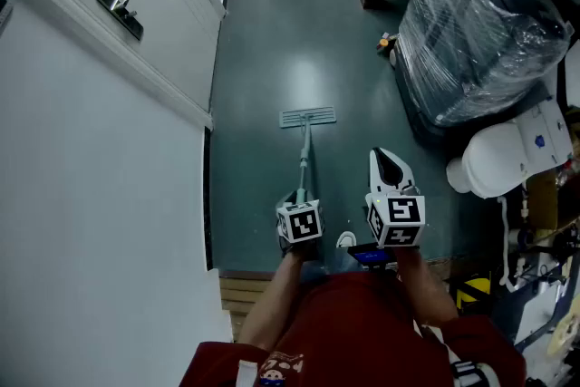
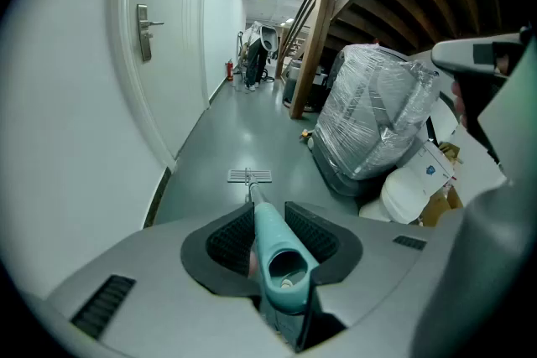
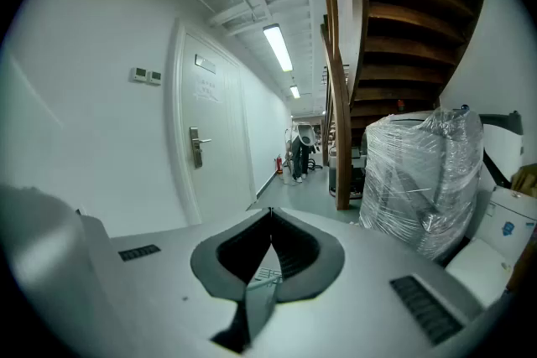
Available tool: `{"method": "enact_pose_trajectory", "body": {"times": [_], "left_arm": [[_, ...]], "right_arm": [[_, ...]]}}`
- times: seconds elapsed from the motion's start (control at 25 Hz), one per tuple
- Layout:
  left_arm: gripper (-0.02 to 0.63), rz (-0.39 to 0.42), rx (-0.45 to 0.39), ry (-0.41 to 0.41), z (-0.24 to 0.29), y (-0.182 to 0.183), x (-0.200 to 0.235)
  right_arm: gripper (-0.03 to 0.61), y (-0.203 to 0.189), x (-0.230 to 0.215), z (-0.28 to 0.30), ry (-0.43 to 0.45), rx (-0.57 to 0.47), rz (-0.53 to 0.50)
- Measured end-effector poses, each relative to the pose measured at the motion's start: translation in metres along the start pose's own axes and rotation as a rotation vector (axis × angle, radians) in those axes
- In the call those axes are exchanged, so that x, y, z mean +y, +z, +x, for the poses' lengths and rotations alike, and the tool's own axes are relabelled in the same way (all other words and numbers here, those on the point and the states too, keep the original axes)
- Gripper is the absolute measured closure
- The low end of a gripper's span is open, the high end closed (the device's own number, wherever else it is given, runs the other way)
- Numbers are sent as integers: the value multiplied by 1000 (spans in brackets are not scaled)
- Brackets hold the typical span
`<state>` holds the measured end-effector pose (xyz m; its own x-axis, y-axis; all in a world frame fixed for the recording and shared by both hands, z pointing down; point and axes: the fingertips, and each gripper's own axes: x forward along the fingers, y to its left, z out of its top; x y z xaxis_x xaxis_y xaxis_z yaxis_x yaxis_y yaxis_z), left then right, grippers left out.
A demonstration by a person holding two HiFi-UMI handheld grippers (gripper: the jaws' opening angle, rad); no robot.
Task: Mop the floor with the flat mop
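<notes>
Clamping the teal handle (image 2: pixel 281 256) of the flat mop (image 1: pixel 304 154) between its jaws, the left gripper (image 1: pixel 301 195) is carrying the mop alone. The right gripper (image 1: pixel 387 160) is hanging just beside it at lower centre, its jaws closed on nothing. The mop head (image 1: pixel 308 117) is lying flat on the floor (image 1: pixel 272 41) at mid-frame, directly above the left gripper, with the pole running straight up the frame. Any stroke is probably going along that axis, driven by the left.
</notes>
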<state>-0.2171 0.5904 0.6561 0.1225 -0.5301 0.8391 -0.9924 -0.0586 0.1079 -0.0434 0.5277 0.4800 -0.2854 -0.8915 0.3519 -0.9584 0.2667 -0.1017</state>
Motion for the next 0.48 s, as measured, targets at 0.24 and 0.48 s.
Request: {"method": "enact_pose_trajectory", "body": {"times": [0.24,0.48], "left_arm": [[486,0,9,7,2,-5,-22],[483,8,11,10,7,-5,-41]], "right_arm": [[560,-4,-23,-16,-2,2,2],[560,-7,-42,-20,-3,0,14]]}}
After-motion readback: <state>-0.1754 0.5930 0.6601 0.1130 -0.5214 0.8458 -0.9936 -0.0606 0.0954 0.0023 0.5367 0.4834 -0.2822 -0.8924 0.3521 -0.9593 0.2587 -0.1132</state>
